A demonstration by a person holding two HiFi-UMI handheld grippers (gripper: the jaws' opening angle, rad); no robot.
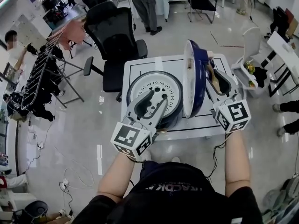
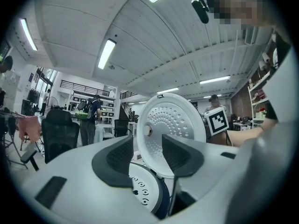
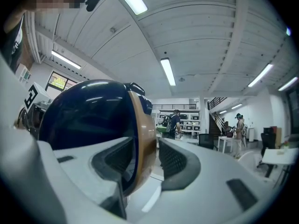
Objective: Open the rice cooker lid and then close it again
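The rice cooker (image 1: pixel 174 116) stands on a white table (image 1: pixel 140 65). Its dark blue lid (image 1: pixel 198 55) is raised upright at the right. The lid's white perforated inner plate (image 2: pixel 175 118) faces my left gripper. My left gripper (image 1: pixel 153 101) hovers over the cooker's open top and its white holed insert (image 1: pixel 163 84). It is open (image 2: pixel 148 146), with nothing between the pads. My right gripper (image 1: pixel 216 76) is at the lid's outer side. The lid's tan rim (image 3: pixel 142 139) sits between its jaws (image 3: pixel 147 153), with a thin gap at the right pad.
A black office chair (image 1: pixel 114 36) stands behind the table. A person (image 1: pixel 145 8) stands farther back. A clothes rack (image 1: pixel 42 73) is at the left, and a white chair with items (image 1: pixel 250 69) sits close to the table's right side. Cables (image 1: pixel 70 181) lie on the floor.
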